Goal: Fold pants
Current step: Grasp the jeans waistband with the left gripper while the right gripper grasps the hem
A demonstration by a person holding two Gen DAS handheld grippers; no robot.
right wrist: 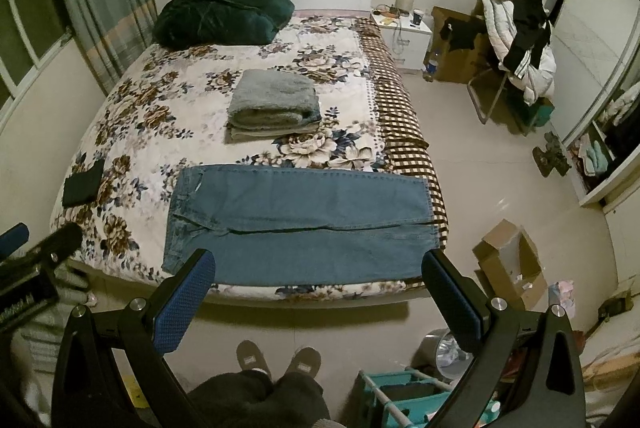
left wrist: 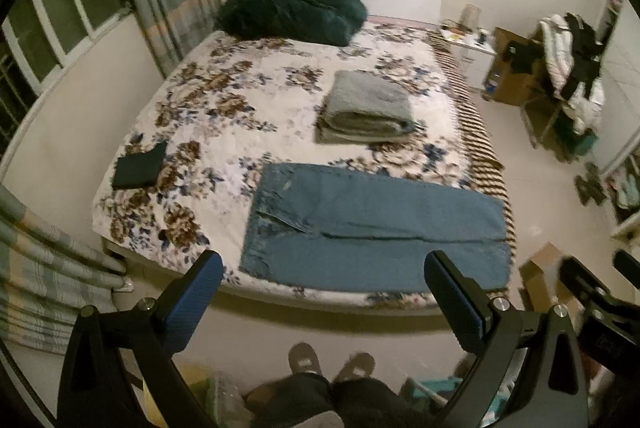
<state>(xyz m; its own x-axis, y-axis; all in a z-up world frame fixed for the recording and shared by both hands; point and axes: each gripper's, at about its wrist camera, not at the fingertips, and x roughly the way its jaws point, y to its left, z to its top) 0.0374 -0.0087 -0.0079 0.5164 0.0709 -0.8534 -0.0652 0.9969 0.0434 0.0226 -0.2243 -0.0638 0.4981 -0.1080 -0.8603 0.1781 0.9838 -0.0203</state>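
Observation:
Blue jeans (left wrist: 372,228) lie flat along the near edge of the bed, waistband to the left, legs running right; they also show in the right wrist view (right wrist: 300,224). My left gripper (left wrist: 324,264) is open and empty, held above the floor in front of the bed, short of the jeans. My right gripper (right wrist: 318,262) is open and empty too, at the same distance from the jeans' near edge. The right gripper's body shows at the right edge of the left wrist view (left wrist: 592,292).
The bed (right wrist: 168,100) has a floral cover. On it lie a folded grey blanket (right wrist: 276,100), a dark green duvet (right wrist: 224,12) by the headboard and a small folded black cloth (right wrist: 84,184). An open cardboard box (right wrist: 508,260), a teal rack (right wrist: 404,396) and my feet (right wrist: 276,356) are on the floor.

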